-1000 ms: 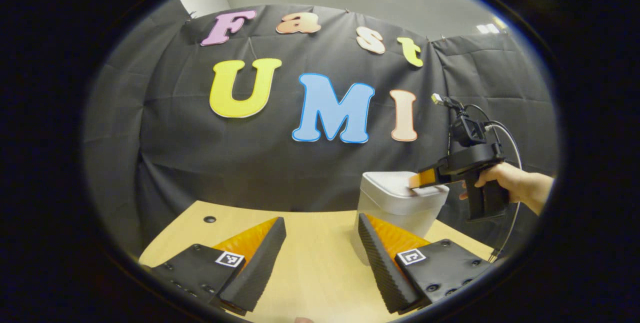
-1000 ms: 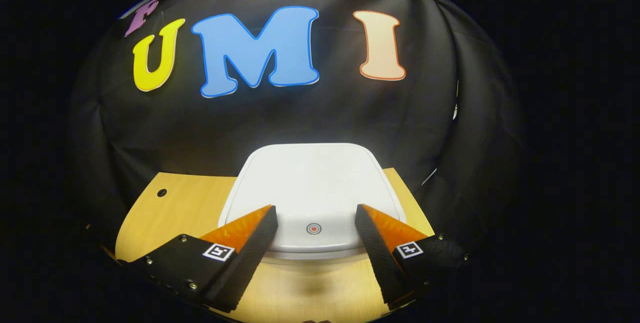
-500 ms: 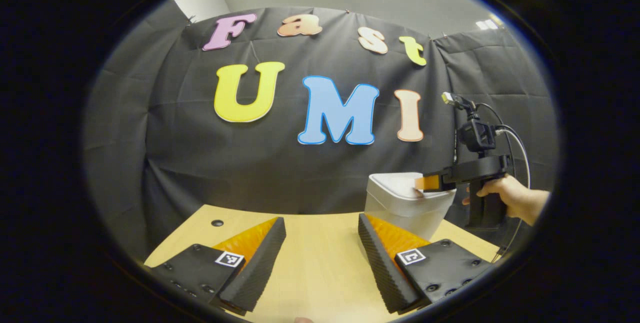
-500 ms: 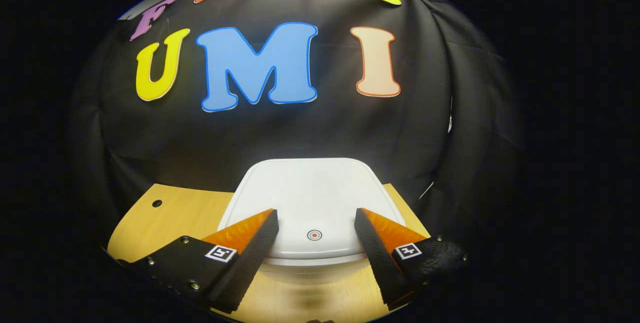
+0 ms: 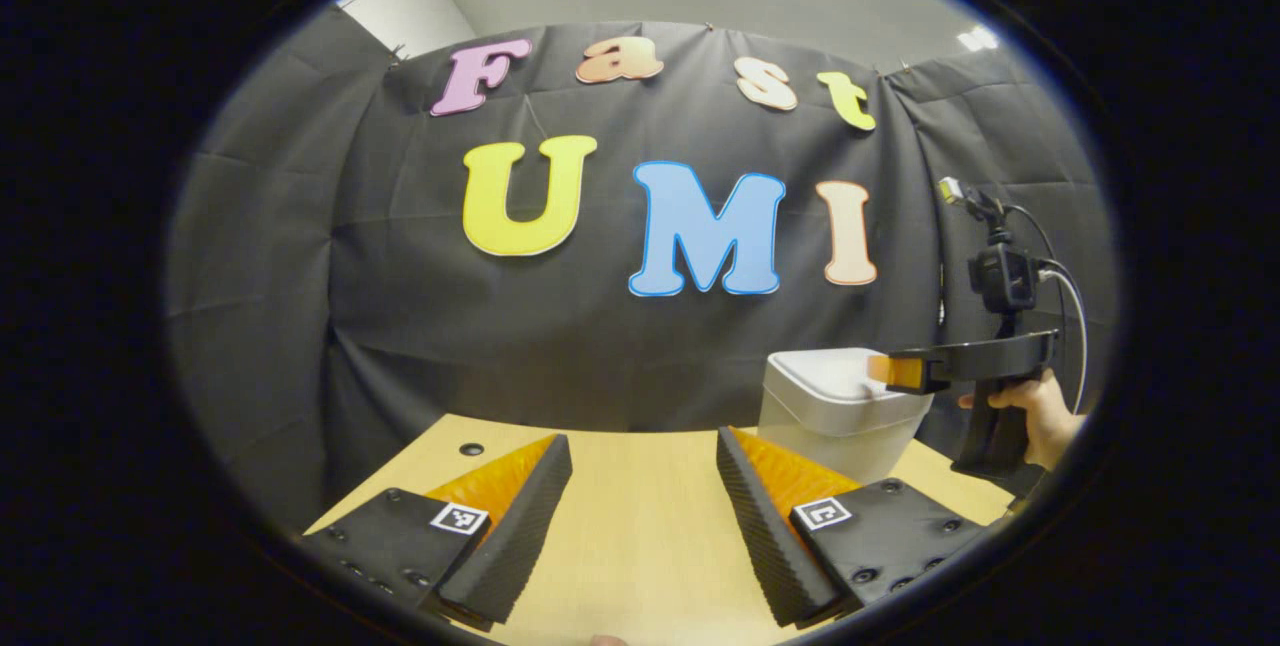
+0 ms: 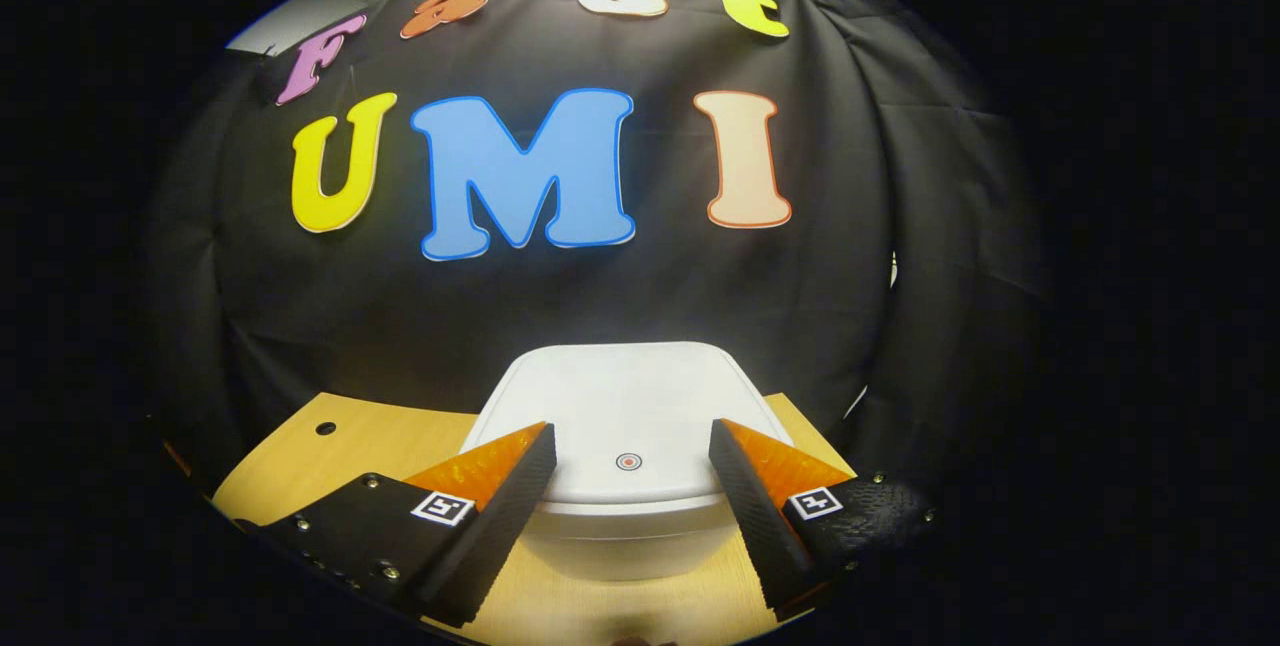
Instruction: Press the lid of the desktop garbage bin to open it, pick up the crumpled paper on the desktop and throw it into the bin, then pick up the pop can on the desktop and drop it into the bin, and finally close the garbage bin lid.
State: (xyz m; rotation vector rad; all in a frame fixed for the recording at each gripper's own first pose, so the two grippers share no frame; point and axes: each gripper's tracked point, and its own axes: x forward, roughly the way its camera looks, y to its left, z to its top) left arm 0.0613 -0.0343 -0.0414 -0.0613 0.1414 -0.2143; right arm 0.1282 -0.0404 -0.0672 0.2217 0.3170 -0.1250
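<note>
Pale wooden bench (image 5: 640, 526), white plastic lidded bin (image 6: 625, 446) at back edge. Right gripper (image 6: 632, 466) lifting back off bin lid, fingers wide, lid shut. Left gripper (image 5: 645, 491) wide, idle beside bin; press needs repeating.

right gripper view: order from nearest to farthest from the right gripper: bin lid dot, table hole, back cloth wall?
1. Round dot on the bin lid: dead ahead, level with the right gripper fingertips.
2. Hole in the table: off to the left, near the table's far edge.
3. Black cloth wall: behind the bin, farthest.
</note>
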